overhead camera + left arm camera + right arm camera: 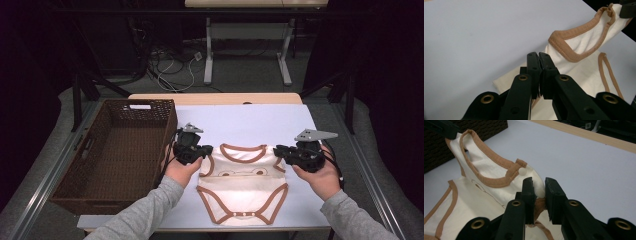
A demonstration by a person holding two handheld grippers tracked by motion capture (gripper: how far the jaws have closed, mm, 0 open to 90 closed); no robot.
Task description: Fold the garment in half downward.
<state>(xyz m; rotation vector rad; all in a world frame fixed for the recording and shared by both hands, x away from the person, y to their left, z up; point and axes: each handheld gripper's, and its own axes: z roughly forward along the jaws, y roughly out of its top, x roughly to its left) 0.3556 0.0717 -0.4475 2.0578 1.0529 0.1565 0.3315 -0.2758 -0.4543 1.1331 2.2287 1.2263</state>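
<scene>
The cream bodysuit [243, 187] with brown trim lies on the white table [250, 122], its lower half flat near my edge and its shoulders lifted. My left gripper [198, 151] is pinched tight on the left shoulder; my right gripper [281, 151] grips the right shoulder with a narrow gap. A brown wicker basket [100, 175] sits just left.
</scene>
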